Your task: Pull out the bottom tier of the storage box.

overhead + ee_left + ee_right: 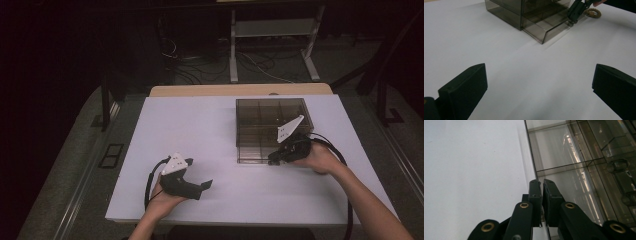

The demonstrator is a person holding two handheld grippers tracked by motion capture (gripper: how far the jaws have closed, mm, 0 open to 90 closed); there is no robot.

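Right gripper (pixel 274 159) is angling down and leftward, jaws clenched on the thin front wall of a drawer (pixel 546 28) pulled partway out of the smoky see-through plastic box (pixel 272 125) near the table's (pixel 190 125) far right edge. Left gripper (pixel 206 185) is resting near the front edge, jaws released, grasping nothing.

Smoked clear plastic box on a matt white top.
Drawer box (pixel 272 127): glossy, smooth, see-through grey-brown plastic, reflections on its walls. Table (pixel 200 135): smooth, matt white, wood-look edge at the back. Right gripper (pixel 541 192) and left gripper (pixel 539 87): matt black plastic, brass-coloured rivets.
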